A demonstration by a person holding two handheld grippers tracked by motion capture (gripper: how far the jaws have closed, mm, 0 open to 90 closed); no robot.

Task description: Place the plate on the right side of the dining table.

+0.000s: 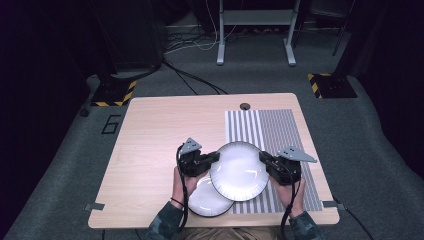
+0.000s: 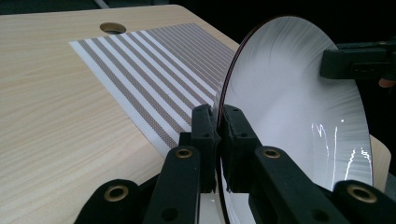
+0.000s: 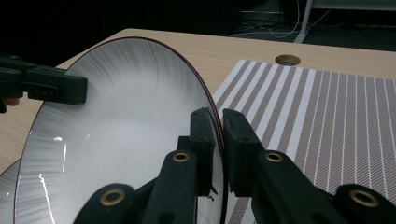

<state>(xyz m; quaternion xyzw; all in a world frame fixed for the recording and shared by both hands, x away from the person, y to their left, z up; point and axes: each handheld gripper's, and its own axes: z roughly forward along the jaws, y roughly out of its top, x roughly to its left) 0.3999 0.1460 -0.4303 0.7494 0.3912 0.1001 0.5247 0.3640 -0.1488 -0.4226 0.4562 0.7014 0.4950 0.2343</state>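
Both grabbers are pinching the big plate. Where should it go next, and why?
Probably sideways onto the striped mat and down. The left gripper and right gripper each clamp the rim of the big plate, which overlaps the smaller plate. The mat lies bare just beyond it.

A round white plate [image 1: 239, 171] with fine grey lines raying in from a thin dark-red rim is held above the desk [image 1: 165, 125], pinched at opposite edges: the left gripper [image 1: 216, 156] clamps its left rim, the right gripper [image 1: 263, 157] its right rim, jaws closed on the edge in both gripper views. It overlaps the near-left part of a striped grey-and-white mat [image 1: 272, 130]. Beneath it, partly covered, a second plate [image 1: 205, 200] of the same pattern lies flat on the desk near the front edge.
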